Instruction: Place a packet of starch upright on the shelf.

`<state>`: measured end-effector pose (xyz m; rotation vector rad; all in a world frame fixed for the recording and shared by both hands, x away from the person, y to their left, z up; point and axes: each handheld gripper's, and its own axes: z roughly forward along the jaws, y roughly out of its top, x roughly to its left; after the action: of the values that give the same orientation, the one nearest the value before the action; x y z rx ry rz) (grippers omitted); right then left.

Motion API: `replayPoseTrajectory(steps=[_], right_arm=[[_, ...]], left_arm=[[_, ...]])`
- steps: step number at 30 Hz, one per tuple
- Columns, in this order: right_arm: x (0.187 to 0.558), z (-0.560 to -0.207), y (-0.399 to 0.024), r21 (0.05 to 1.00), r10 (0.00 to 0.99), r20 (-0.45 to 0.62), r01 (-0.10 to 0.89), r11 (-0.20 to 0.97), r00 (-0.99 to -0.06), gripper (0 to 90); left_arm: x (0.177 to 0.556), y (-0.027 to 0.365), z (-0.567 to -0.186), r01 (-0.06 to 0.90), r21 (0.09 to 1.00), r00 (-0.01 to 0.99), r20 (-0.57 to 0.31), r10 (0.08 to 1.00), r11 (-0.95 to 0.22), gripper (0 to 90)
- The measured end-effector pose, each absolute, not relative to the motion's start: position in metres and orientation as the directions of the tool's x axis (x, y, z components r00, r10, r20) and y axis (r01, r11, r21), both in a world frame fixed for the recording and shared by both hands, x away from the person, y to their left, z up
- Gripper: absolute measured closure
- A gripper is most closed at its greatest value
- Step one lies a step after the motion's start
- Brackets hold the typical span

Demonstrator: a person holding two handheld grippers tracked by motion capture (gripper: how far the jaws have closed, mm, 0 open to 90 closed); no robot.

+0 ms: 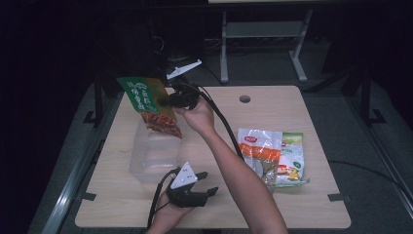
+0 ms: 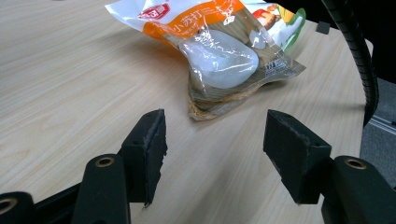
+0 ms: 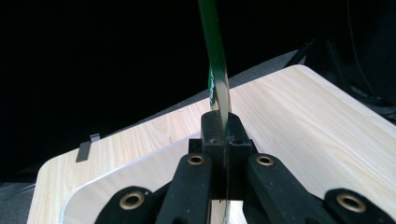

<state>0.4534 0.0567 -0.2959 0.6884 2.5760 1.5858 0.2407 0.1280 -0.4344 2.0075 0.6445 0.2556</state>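
While clamped edge-on in the right gripper's [image 1: 163,101] jaws, green snack packet [image 1: 150,104] held aloft over clear plastic bin [image 1: 155,156] at bench's [image 1: 311,204] far left. Left gripper [image 1: 208,183], jaws apart and empty, resting near the front edge. Two snack bags [image 1: 272,157] lying at right.

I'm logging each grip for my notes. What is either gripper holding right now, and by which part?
The right gripper is shut on the green snack bag, pinching it at its side edge, above the clear plastic box. The left gripper stands open and holds nothing.
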Motion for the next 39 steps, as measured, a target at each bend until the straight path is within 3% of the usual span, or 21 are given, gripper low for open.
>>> replayPoseTrajectory(steps=[39], right_arm=[[0.470, -0.329, 0.067, 0.857, 0.372, 0.211, 0.354, 0.374, -0.904, 89.6]], left_arm=[[0.242, 0.129, -0.434, 0.345, 0.862, 0.838, -0.105, 0.535, -0.371, 38.6]])
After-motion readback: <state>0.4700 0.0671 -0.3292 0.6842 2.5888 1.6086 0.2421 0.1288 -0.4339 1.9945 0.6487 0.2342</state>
